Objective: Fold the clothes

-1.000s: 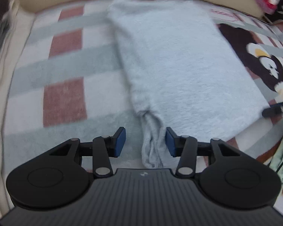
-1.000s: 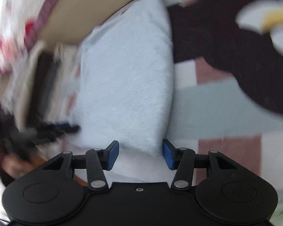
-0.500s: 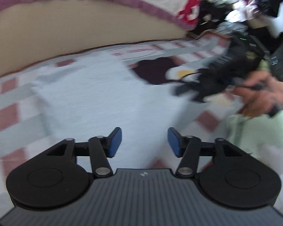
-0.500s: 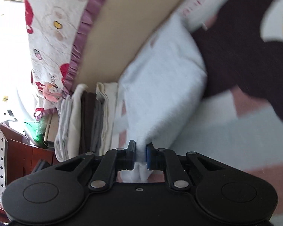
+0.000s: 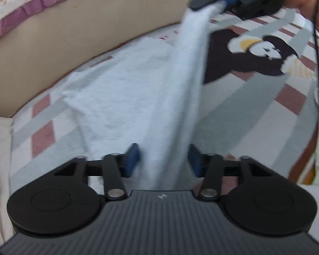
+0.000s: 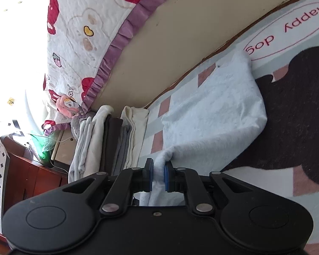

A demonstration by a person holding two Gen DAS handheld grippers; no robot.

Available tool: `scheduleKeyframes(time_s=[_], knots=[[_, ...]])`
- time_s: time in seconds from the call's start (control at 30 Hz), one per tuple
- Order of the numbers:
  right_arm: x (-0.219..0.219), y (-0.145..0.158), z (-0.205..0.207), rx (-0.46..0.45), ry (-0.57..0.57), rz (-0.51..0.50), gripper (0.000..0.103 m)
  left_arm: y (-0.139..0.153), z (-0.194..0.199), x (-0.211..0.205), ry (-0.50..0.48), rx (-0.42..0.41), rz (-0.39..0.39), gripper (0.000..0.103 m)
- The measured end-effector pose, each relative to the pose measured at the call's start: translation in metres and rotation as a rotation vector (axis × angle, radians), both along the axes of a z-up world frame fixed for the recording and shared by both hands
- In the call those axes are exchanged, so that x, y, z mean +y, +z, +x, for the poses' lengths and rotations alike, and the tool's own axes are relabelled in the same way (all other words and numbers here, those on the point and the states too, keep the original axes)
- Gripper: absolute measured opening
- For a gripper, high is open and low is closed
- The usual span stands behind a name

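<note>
Garment [image 6: 212, 114] pinched by right gripper [image 6: 158, 175]; left gripper [image 5: 162, 159] seemingly spread.

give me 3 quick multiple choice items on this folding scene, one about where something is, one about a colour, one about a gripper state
1. Where does the stack of folded clothes stand?
A. beside the pale blue garment, at the edge of the checked blanket
B. on top of the garment
C. on the dog print

2. What colour are the gripper pads?
A. red
B. blue
C. green

3. How is the right gripper?
A. open over the blanket
B. shut on nothing
C. shut on a corner of the garment

Answers:
1 A, the right wrist view shows the stack just left of the garment.
2 B, blue pads show on both grippers.
3 C, cloth is pinched between its pads; the left gripper is open around the hanging cloth.
</note>
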State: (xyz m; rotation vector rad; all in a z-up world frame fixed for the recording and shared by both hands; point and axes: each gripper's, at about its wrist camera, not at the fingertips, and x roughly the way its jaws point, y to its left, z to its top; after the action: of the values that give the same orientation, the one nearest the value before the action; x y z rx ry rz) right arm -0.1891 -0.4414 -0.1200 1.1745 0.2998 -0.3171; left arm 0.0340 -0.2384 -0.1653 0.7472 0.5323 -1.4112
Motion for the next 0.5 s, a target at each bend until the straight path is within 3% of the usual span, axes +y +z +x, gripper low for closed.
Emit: scheduleKeyframes(time_s=[0.03,0.07,0.33,0.43,0.5], knots=[[0.001,0.002,-0.001,0.001,-0.002,-0.009,0.013,0.002,0.004,0.0,0.017,0.002,-0.012,0.024],[0.002,0.003,-0.002,0.001,-0.003,-0.019,0.013,0.005,0.007,0.002,0.033,0.008,-0.022,0.01],[0.036,0.023,-0.026,-0.011,0.021,-0.129,0.013,0.039,-0.003,0.019,0.025,-0.027,-0.089,0.006],[0.063,0.025,-0.045,-0.021,0.037,-0.105,0.012,0.062,-0.022,0.042,-0.019,-0.024,-0.102,0.006],[0.082,0.024,-0.058,-0.018,0.049,-0.082,0.012,0.078,-0.036,0.065,-0.043,0.023,-0.108,0.006]])
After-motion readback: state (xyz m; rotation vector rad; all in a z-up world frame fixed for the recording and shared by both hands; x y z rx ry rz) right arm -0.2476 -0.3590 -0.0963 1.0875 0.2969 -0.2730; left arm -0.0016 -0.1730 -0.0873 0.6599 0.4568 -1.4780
